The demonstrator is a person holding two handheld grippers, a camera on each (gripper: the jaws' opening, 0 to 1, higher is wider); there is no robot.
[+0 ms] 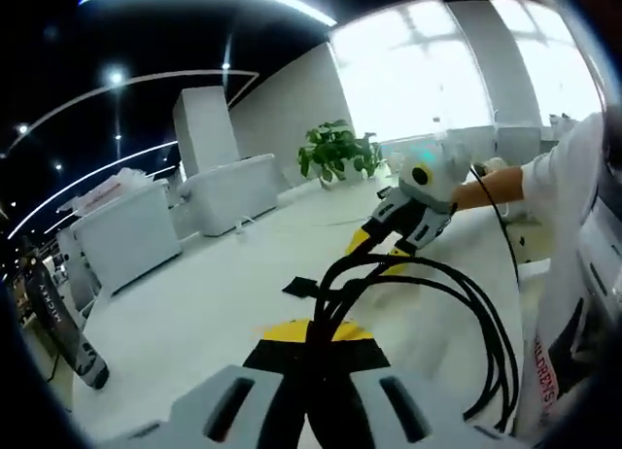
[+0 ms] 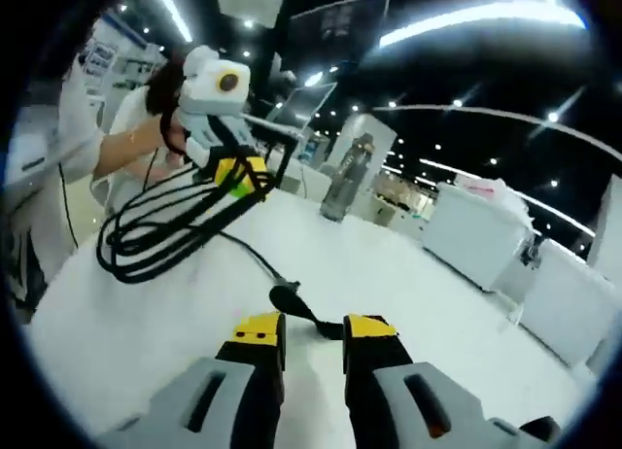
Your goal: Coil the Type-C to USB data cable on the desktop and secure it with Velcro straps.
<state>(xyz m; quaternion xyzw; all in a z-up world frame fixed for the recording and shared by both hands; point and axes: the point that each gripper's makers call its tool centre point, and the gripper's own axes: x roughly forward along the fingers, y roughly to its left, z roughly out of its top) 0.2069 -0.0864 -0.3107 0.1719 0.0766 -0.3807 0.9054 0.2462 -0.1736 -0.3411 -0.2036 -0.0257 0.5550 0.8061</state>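
The black data cable (image 1: 476,313) is gathered into a loose coil of several loops, and my left gripper (image 1: 311,330) is shut on the bundle, holding it above the white table (image 1: 194,313). A black Velcro strap tab (image 1: 301,287) sticks out beside the pinch. In the right gripper view the coil (image 2: 155,225) hangs from the left gripper (image 2: 238,177), and one strand trails down to a black strap end (image 2: 292,298) lying on the table. My right gripper (image 2: 313,328) is open just short of that end. It appears from the other side as the right gripper (image 1: 377,253).
A person's hand (image 1: 496,187) and white sleeve are at the right. A potted plant (image 1: 335,153) and white covered blocks (image 1: 228,191) stand beyond the table. A dark bottle (image 2: 345,187) stands at the table's far side, and a dark sign (image 1: 58,323) is beside the table.
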